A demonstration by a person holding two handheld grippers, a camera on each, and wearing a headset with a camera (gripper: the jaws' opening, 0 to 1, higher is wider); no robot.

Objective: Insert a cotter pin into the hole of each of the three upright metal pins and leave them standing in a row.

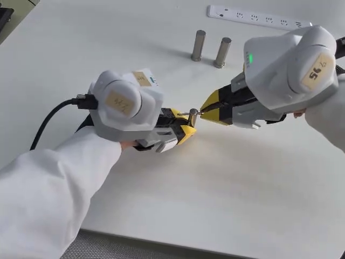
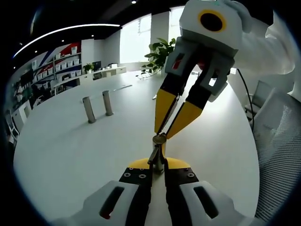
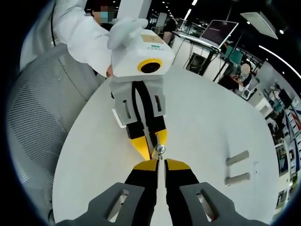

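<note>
The third metal pin [image 2: 158,151] is off the table, clamped between the closed jaws of the left gripper [image 2: 159,165] with its drilled head sticking out just past the fingertips. The right gripper [image 2: 162,133] meets that head tip to tip. Its jaws are pinched together on a thin sliver that is probably the cotter pin [image 1: 198,111], though it is too small to make out for certain. To do this step well, the person should keep the left gripper still and turn the pin so its hole faces the right gripper's tips. The cotter pin should then go in along the hole's own line with a light push, since any sideways load would bend the legs or twist the pin in its clamp. The left gripper view shows the right jaws coming down from above onto the head. It also shows the two other metal pins [image 2: 98,106] standing upright, side by side, well off to the left of the left jaws. Whether those two already carry cotter pins is too small to tell. The right gripper view looks end-on at the round head just beyond its own tips, which helps to judge centring. The head view adds the white table [image 1: 215,189] below both grippers and a power strip [image 1: 259,18] beyond the two standing pins.
</note>
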